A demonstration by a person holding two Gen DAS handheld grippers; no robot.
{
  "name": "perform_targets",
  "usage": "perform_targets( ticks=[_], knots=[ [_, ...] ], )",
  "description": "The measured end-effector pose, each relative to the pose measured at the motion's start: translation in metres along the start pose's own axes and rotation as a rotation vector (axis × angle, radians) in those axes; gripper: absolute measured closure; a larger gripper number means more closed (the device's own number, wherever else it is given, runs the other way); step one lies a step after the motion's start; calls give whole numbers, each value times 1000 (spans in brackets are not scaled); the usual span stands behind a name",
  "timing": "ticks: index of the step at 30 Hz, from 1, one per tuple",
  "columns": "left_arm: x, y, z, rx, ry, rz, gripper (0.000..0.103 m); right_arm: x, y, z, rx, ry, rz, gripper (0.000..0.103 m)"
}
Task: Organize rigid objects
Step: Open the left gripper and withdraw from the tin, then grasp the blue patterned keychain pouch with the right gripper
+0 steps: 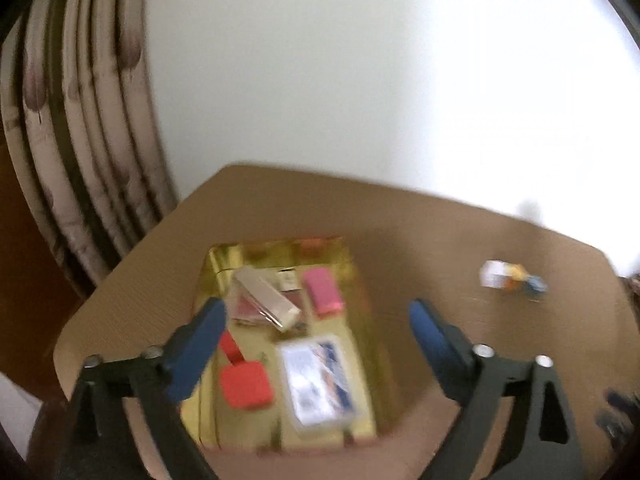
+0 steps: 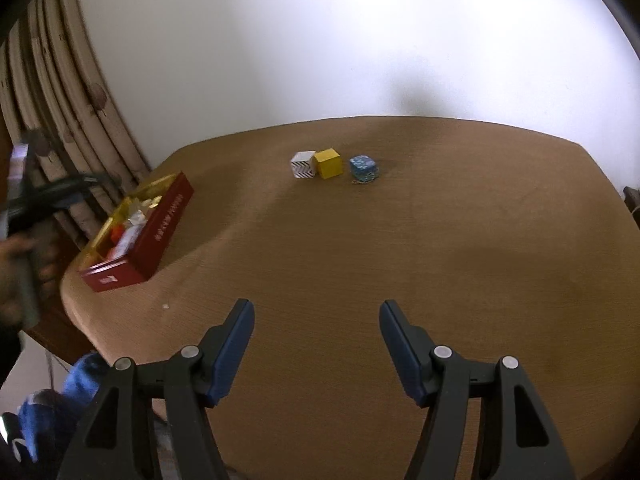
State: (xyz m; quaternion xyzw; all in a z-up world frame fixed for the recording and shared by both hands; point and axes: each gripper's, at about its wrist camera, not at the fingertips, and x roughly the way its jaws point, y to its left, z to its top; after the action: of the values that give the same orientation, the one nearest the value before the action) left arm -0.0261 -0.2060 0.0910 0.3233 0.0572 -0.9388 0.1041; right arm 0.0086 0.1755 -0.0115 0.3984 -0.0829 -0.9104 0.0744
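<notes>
box [image 1: 356,280] contents show only under left claw [image 1: 316,320], spread.

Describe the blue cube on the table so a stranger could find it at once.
On the brown table, far from the red box at its left edge, three small cubes sit in a row. The blue cube is the rightmost, standing slightly apart from the touching yellow cube and white cube; it alone is speckled.

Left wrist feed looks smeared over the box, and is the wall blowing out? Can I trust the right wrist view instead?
Left wrist: motion blur smears the gold-lined box and its contents; the wall overexposes at upper right. Right wrist: sharp; the three cubes, white, yellow, blue, read clearly on the table, the fisheye bowing its edge; only the far-left margin blurs.
</notes>
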Motion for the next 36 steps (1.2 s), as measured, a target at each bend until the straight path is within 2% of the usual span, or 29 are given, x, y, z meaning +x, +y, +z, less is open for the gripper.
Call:
perform_targets(
  ticks=[2,7,11,15,22,23,24,25,31,36],
  knots=[
    [-29,-17,-21,36,-38,-59,5,14,-5,9,-6,17,-21,36],
    [-60,-45,-79,99,-30,-160,5,62,-13,47,-99,32,-96,36],
    [-64,-58,-109,99,-24,-253,5,114,-16,84,-185,59,-137,36],
    [-61,-62,-118,129,-11,-300,5,154,-23,111,-206,60,-163,36],
    [-52,-61,-123,98,23,-325,5,203,-32,139,-195,86,-159,38],
    [-52,-59,-123,84,28,-323,5,208,-34,140,-188,92,-154,42],
    [-50,-58,-123,74,36,-324,5,212,-36,141,-184,102,-145,62],
    [-50,-58,-124,68,44,-321,5,214,-37,141,-180,106,-142,70],
    [-51,-58,-125,68,47,-306,5,212,-37,141,-159,89,-147,72],
    [-54,-58,-124,75,25,-301,5,198,-33,141,-148,76,-194,72]
  ],
)
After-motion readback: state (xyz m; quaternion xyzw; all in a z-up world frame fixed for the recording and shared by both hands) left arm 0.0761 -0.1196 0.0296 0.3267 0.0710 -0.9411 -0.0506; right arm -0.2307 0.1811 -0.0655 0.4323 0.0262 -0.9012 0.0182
